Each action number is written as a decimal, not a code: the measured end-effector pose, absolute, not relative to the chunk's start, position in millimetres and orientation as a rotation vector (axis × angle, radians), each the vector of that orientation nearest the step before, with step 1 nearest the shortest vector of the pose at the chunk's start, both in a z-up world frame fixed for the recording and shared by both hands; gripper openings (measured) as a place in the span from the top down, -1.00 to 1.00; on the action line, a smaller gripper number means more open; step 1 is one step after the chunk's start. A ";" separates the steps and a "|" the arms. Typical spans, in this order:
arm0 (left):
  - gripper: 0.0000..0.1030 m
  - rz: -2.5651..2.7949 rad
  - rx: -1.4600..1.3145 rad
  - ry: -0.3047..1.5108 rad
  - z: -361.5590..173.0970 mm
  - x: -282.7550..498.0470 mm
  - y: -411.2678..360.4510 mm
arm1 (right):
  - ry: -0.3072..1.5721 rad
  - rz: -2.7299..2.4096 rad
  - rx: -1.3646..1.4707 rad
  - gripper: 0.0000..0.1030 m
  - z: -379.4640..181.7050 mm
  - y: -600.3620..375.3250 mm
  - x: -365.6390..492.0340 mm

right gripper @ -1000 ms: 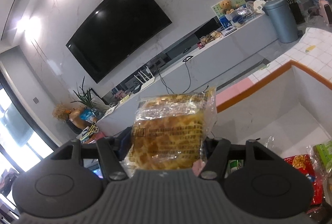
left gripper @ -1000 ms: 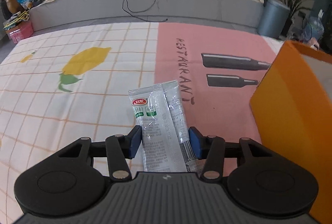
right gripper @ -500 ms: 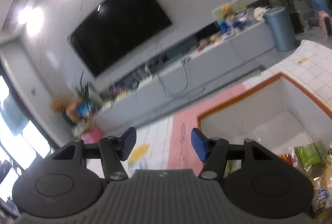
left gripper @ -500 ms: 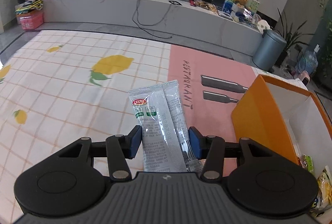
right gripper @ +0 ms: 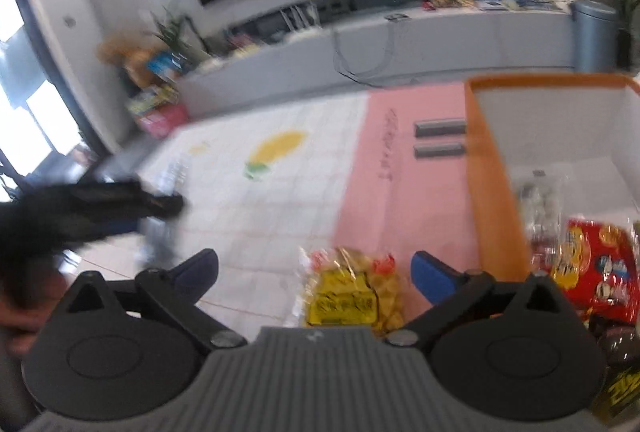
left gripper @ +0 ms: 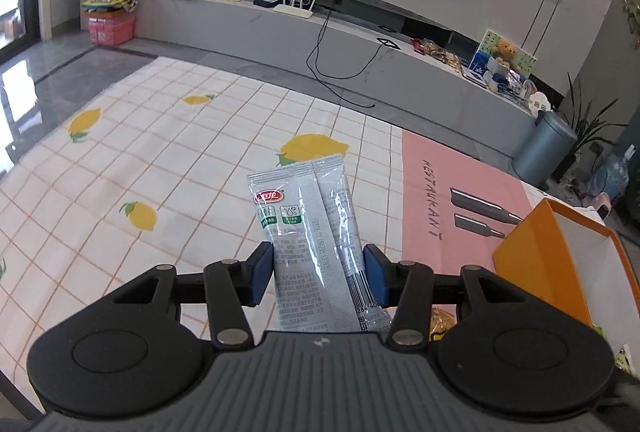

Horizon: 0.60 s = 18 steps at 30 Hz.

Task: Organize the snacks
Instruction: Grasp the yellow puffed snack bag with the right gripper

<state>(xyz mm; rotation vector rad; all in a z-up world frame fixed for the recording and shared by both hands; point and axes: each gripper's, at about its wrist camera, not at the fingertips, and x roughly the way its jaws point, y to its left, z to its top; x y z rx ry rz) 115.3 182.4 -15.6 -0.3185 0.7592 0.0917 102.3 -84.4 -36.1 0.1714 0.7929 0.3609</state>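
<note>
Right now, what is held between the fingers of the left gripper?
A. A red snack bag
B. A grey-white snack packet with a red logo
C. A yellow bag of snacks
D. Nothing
B. In the left wrist view, the left gripper has its blue pads pressed on both sides of the grey-white snack packet, which stands up between them over the lemon-print cloth.

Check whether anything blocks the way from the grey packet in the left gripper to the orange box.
Nothing visible does. The grey packet is clamped in the left gripper, and between it and the orange box lies only bare pink tablecloth.
</note>
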 end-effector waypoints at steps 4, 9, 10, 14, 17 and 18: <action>-0.08 0.057 -0.347 0.782 -25.9 113.4 189.7 | 0.853 0.272 0.069 -0.94 -73.2 -65.8 116.9; -0.08 0.008 -0.372 0.794 -33.4 110.7 197.0 | 0.913 0.218 0.106 -0.94 -108.5 -58.1 136.6; -0.08 0.005 -0.375 0.796 -34.9 111.2 197.8 | 0.899 0.213 0.099 -0.94 -110.5 -56.1 138.9; -0.08 0.006 -0.383 0.811 -39.8 113.4 200.7 | 0.875 0.216 0.060 -0.94 -115.7 -41.1 145.5; -0.08 0.006 -0.388 0.820 -42.4 114.4 202.0 | 0.846 0.208 0.023 -0.94 -120.1 -31.3 147.6; -0.08 0.006 -0.388 0.822 -43.0 114.2 202.2 | 0.833 0.206 0.011 -0.94 -119.8 -27.3 145.1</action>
